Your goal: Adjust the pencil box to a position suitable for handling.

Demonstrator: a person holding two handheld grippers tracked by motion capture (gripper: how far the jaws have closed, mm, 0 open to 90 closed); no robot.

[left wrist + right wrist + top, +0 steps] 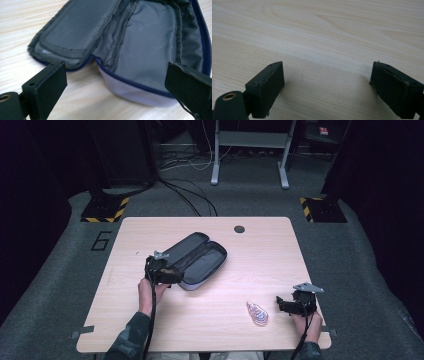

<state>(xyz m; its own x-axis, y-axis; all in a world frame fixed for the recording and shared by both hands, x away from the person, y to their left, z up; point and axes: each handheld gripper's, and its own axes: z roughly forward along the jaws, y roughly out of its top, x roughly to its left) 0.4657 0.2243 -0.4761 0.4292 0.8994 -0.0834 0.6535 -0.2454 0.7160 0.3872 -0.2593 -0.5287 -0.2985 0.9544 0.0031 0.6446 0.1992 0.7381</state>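
An unzipped pencil case (197,260) with a grey lining and a blue zip lies flat near the middle of the wooden table (260,245). My left gripper (172,279) sits at the case's near left end, its jaws open and apart from the fabric. In the left gripper view the case (140,50) spreads just beyond the two black jaws, with its pale outer wall (130,91) between them. A small pink and white wrapped item (257,313) lies on the table at the near right. My right gripper (281,304) stands open just right of it, over bare wood (324,50).
A round cable hole (239,229) sits near the table's far edge. Beyond the table are cables on the floor, a white frame (250,150) and striped stand feet (105,210).
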